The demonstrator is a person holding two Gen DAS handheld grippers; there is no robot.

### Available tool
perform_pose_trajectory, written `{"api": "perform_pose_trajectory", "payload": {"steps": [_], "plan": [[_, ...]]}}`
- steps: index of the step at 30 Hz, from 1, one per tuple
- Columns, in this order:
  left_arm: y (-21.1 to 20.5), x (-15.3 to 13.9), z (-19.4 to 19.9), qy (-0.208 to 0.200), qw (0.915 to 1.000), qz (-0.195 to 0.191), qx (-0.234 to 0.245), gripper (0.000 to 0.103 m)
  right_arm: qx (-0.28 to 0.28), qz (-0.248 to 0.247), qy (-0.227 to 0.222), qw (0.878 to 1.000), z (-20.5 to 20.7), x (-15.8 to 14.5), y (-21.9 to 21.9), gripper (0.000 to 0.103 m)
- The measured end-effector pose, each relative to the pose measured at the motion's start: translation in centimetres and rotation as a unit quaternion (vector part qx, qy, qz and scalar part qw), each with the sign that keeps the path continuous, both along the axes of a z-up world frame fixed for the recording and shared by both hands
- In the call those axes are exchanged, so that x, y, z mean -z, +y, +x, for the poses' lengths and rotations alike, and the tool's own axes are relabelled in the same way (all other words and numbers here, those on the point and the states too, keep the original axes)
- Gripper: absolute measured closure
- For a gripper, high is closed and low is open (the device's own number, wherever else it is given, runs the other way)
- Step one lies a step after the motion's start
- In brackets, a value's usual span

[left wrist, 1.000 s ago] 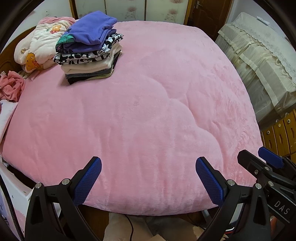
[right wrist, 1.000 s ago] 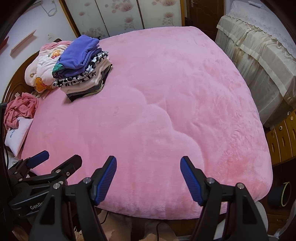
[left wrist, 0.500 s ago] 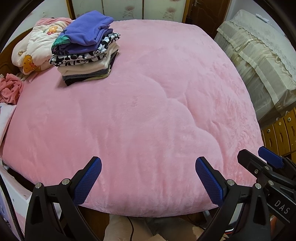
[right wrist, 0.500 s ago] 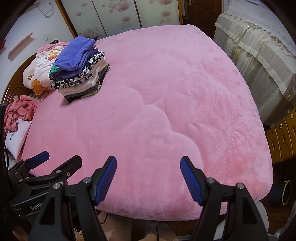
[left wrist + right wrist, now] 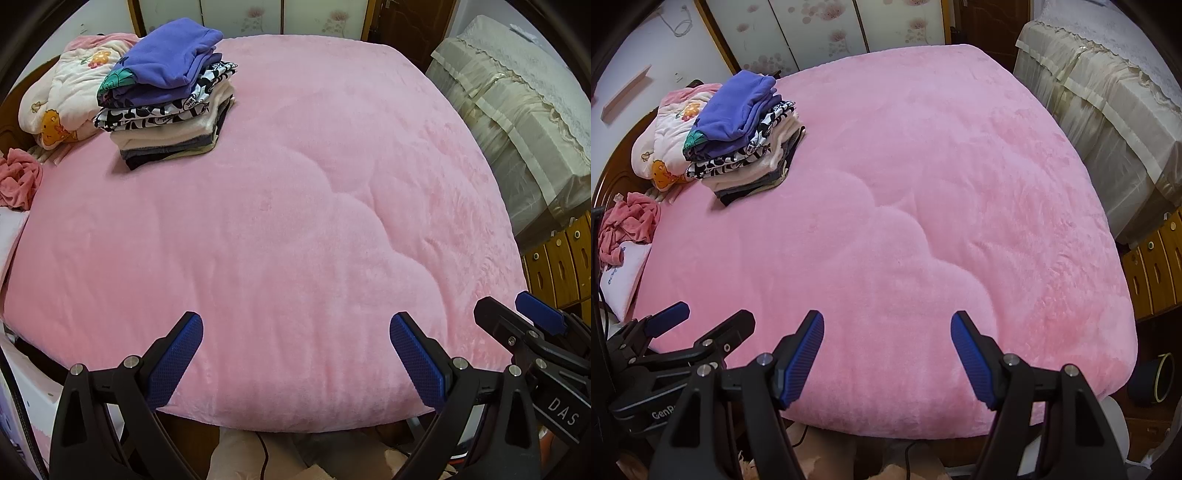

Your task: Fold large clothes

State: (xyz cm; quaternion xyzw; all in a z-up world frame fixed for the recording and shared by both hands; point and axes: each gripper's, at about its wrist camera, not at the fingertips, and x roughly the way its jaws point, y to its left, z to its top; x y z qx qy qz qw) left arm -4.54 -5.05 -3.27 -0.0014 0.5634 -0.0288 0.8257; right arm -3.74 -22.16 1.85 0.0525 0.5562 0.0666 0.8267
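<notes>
A pink plush blanket (image 5: 295, 206) covers the bed from edge to edge, its pile marked with stitched scallop seams, in a bedroom with flower-patterned wardrobe doors (image 5: 820, 29) at the far wall, a cream-draped piece of furniture (image 5: 517, 122) on the right and wooden drawers (image 5: 1152, 269) beneath it. A stack of folded clothes (image 5: 170, 99), topped by a purple garment (image 5: 170, 55), sits at the bed's far left corner, touching a crumpled white quilt (image 5: 62, 99) with cartoon prints; a loose pink garment (image 5: 628, 225) lies at the left edge by the headboard. Both tools hang over the near edge of the bed, well apart from the stack: the left tool (image 5: 295, 362) and the right tool (image 5: 886, 358) each stand with blue pads spread wide, nothing between them.
</notes>
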Motion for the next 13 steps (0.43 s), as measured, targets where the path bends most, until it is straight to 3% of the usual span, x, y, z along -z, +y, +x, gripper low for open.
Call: {"api": "perform_pose_trajectory", "payload": {"steps": [13], "plan": [[0.11, 0.35, 0.36, 0.007, 1.0, -0.001, 0.004, 0.003, 0.006, -0.004, 0.011, 1.0, 0.34, 0.4, 0.06, 0.031]]}}
